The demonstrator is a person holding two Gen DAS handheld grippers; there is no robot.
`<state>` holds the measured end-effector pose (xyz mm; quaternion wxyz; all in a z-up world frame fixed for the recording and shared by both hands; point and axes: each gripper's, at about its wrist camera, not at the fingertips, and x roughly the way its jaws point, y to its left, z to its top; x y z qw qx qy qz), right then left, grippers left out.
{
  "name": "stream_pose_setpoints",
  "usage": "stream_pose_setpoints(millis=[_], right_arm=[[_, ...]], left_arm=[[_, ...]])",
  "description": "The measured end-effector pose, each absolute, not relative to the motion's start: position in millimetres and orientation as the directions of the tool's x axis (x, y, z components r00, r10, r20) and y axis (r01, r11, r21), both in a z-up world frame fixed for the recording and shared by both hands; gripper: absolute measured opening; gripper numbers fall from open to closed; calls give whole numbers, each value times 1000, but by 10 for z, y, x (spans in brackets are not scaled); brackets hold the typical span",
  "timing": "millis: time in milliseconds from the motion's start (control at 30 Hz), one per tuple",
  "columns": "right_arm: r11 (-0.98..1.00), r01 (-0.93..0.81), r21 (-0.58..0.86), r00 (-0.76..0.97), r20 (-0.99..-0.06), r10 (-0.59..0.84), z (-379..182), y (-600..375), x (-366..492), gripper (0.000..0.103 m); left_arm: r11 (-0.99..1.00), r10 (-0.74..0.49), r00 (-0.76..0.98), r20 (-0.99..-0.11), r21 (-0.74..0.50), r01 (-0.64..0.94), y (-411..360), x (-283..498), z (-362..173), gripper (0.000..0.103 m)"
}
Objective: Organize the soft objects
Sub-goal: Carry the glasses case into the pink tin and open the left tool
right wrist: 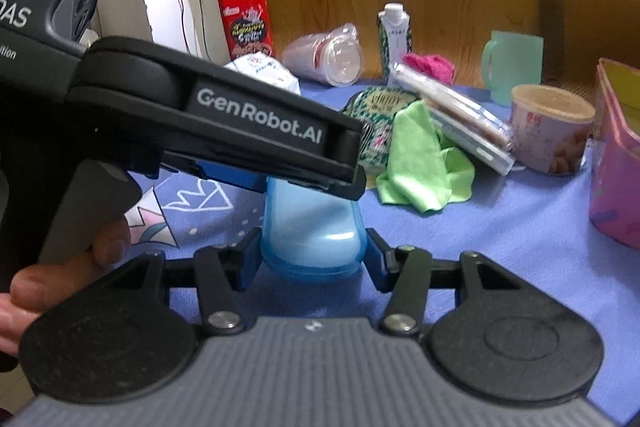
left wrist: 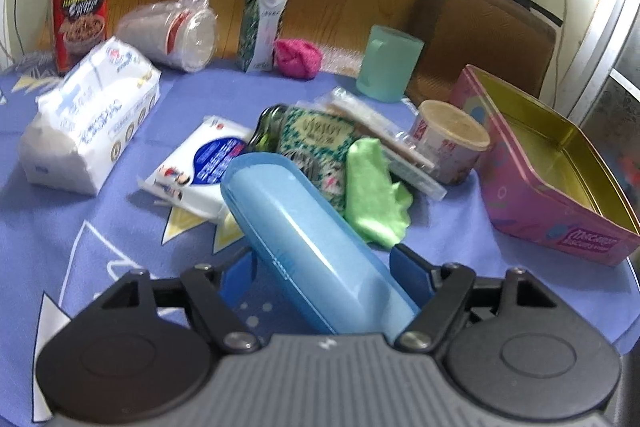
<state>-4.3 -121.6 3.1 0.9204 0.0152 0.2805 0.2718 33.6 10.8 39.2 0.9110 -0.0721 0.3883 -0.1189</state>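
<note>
A light blue oblong plastic case (left wrist: 304,243) lies between the fingers of my left gripper (left wrist: 324,271), which is shut on it above the blue cloth-covered table. In the right wrist view the case's end (right wrist: 314,239) sits between the fingers of my right gripper (right wrist: 314,251), which also close on it; the left gripper's body (right wrist: 224,119) crosses above. A green cloth (left wrist: 374,191) lies crumpled just beyond the case; it also shows in the right wrist view (right wrist: 420,159). A pink cloth (left wrist: 298,57) lies at the table's back. A tissue pack (left wrist: 90,119) and a smaller wipes pack (left wrist: 200,163) lie at left.
An open pink tin (left wrist: 548,203) stands at right, a paper cup (left wrist: 452,143) beside it. A patterned tin (left wrist: 316,143), wrapped sticks (left wrist: 392,143), green mug (left wrist: 388,65), carton (left wrist: 262,27), bagged cups (left wrist: 172,35) and red box (left wrist: 82,3) crowd the middle and back.
</note>
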Motion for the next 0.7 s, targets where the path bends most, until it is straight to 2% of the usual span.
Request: stream_pose_setpoints(millis=[200, 700], right_arm=[[870, -467, 158, 748, -453, 484, 127, -1353, -109, 56], [902, -374, 217, 827, -362, 430, 231, -2007, -45, 56]], left_arm=[[962, -272, 693, -668, -177, 206, -140, 333, 556, 75], [947, -278, 702, -655, -64, 316, -1001, 475, 785, 75]])
